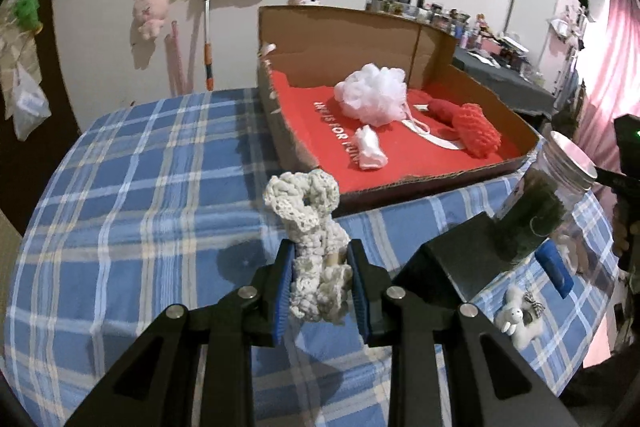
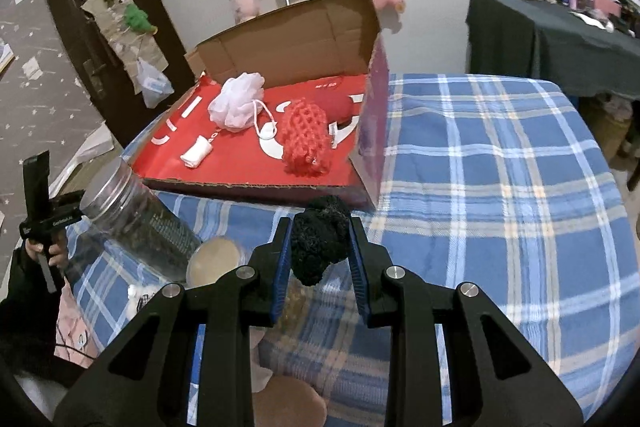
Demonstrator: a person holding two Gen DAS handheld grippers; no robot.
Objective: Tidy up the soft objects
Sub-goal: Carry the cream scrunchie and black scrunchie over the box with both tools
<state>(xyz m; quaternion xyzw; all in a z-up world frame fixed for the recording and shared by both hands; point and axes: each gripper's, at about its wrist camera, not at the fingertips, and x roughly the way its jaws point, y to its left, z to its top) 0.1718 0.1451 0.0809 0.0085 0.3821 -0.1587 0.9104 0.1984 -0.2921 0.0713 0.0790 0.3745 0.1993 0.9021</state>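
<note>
Cream crocheted scrunchie (image 1: 310, 227) pinched in left gripper (image 1: 320, 287); black knitted pompom (image 2: 320, 237) pinched in right gripper (image 2: 319, 259).
Both jaws nearly closed, just short of red-lined cardboard box (image 1: 400, 187). Risk: the scrunchie's floppy loop snags the rim.

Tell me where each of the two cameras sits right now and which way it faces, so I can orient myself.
Left wrist: sits behind the left gripper, shut on a cream crochet piece, facing the cardboard box from its left; the other gripper's handle shows at right.
Right wrist: sits behind the right gripper, shut on a black crochet piece, facing the box from its right; a hand shows at left.
Shared: the box, white bath pouf, red crochet piece, clear jar, plaid cloth.
</note>
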